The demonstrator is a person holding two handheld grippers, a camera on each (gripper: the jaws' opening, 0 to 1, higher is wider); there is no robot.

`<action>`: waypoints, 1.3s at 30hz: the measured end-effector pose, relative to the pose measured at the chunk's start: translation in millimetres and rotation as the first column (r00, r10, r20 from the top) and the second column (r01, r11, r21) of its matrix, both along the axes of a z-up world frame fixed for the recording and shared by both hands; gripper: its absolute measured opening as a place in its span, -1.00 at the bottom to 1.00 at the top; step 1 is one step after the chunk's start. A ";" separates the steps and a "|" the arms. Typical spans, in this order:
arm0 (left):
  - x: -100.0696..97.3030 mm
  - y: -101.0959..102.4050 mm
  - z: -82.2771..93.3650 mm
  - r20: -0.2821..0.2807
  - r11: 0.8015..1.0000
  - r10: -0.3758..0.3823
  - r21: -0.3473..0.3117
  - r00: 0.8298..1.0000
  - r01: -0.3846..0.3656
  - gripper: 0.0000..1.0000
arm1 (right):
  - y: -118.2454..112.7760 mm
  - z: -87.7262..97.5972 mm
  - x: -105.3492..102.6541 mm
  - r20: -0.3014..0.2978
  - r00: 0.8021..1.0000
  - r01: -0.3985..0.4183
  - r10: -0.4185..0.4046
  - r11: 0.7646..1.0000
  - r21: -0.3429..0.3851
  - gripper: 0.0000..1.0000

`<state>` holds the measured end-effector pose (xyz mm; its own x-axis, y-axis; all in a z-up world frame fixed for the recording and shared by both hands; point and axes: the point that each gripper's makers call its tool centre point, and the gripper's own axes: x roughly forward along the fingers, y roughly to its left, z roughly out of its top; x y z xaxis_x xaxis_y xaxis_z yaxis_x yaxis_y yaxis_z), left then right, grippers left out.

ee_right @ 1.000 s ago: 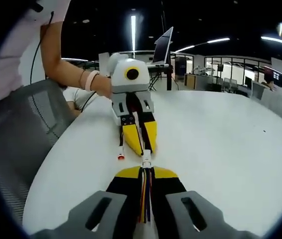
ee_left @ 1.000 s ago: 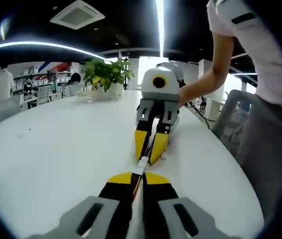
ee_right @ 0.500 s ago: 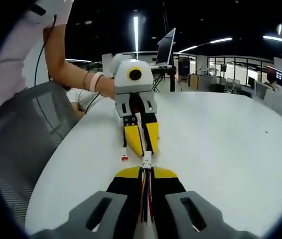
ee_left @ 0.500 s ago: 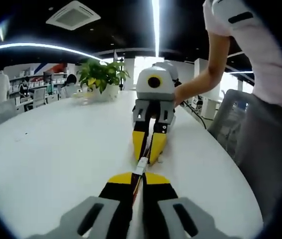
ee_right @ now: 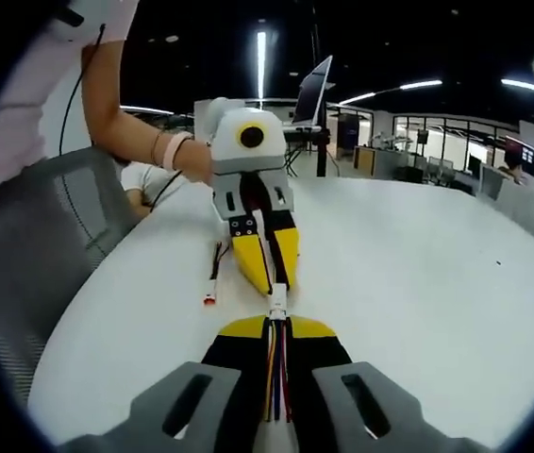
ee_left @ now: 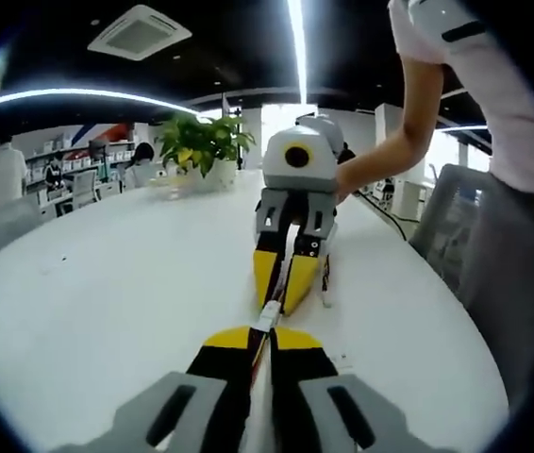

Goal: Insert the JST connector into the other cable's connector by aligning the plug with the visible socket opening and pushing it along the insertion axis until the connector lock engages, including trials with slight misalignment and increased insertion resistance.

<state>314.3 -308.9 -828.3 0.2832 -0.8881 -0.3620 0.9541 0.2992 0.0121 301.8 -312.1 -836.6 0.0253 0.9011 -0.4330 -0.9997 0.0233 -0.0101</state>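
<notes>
Left gripper view: the left gripper (ee_left: 265, 342) is clamped on a wire bundle whose white connector (ee_left: 269, 312) meets the right gripper (ee_left: 285, 283) tip to tip. In the right gripper view, the right gripper (ee_right: 276, 332) is closed on coloured wires, its white plug (ee_right: 276, 304) just ahead. This looks like mating; the next push needs straight axial pressure until the lock catches. The white table (ee_right: 418, 274) lies open around the connector; a loose cable (ee_right: 213, 274) lies beside it.
</notes>
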 end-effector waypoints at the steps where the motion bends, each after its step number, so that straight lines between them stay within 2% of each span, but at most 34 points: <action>1: 2.7 1.8 -2.0 -0.001 1.000 0.008 0.006 1.000 -0.008 -0.99 | 1.1 -1.3 2.1 0.002 1.000 0.001 -0.001 1.000 -0.002 -0.95; 15: 22.7 8.7 -11.9 0.010 0.999 0.045 0.021 0.999 -0.045 -0.98 | 3.4 -7.5 19.2 0.027 1.000 -0.015 0.015 1.000 -0.013 -0.94; 17: 23.4 8.6 -12.3 0.007 0.999 0.048 0.019 0.999 -0.048 -0.98 | 2.6 -8.7 20.0 0.000 1.000 -0.017 0.017 1.000 0.000 -0.93; 20: 23.7 8.4 -12.2 0.008 0.999 0.052 0.015 0.999 -0.053 -0.98 | 2.6 -9.3 21.3 0.001 1.000 -0.023 0.023 1.000 0.011 -0.93; 22: 23.7 8.5 -12.7 -0.020 0.998 0.065 -0.005 0.998 -0.065 -0.98 | 2.7 -9.6 21.6 -0.003 1.000 -0.024 0.024 1.000 0.015 -0.92; 24: 21.9 7.4 -13.5 -0.021 0.998 0.060 -0.005 0.998 -0.060 -0.97 | 2.5 -10.0 19.4 -0.045 0.998 -0.030 0.032 0.999 0.032 -0.92; 28: 23.5 7.4 -15.2 -0.014 0.998 0.068 0.006 0.998 -0.068 -0.95 | 2.6 -10.6 23.0 -0.025 0.999 -0.029 0.029 0.999 0.032 -0.91; 35: 23.1 5.4 -15.3 -0.028 0.996 0.085 0.000 0.996 -0.085 -0.81 | 1.2 -11.3 28.0 -0.037 0.999 -0.012 0.013 0.999 0.036 -0.87; 39: 19.5 2.2 -13.7 -0.042 0.996 0.088 -0.009 0.995 -0.089 -0.72 | -0.8 -11.0 30.9 -0.030 1.000 0.002 -0.001 0.999 0.039 -0.72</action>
